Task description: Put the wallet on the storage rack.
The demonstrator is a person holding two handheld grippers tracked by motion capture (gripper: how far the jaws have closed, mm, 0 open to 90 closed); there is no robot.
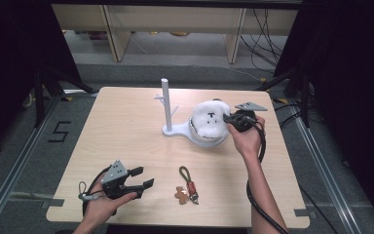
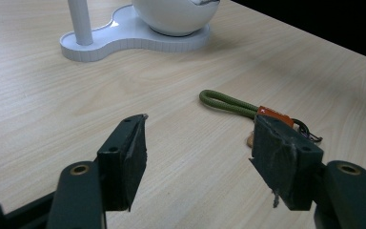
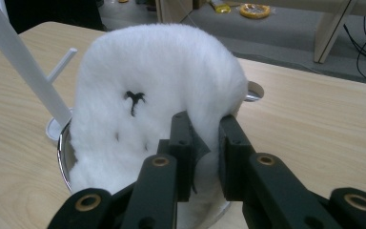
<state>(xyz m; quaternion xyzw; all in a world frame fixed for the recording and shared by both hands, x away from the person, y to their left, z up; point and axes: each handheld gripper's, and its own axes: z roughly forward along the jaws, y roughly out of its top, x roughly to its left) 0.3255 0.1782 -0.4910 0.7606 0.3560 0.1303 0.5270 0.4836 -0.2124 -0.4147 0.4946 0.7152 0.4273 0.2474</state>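
Work in hand: handling of the fluffy white plush toy with black stitched face marks, which sits in the round white bowl of the white plastic stand with an upright post.
Right claw: jaws closed down to a narrow gap, pinching a fold of the plush at its lower edge, on the side away from the post.
Left claw: jaws wide apart, nothing between them; resting low over the light wooden tabletop, well in front of the stand and to its left.
Other item: olive-green cord keychain with orange tag and brown charm, lying flat on the tabletop in front of the stand, just right of the left claw, untouched.
Progress, judged: grip on the plush secured; plush rests in the bowl. Whether it is being seated or lifted out cannot be told. Keychain not yet addressed.
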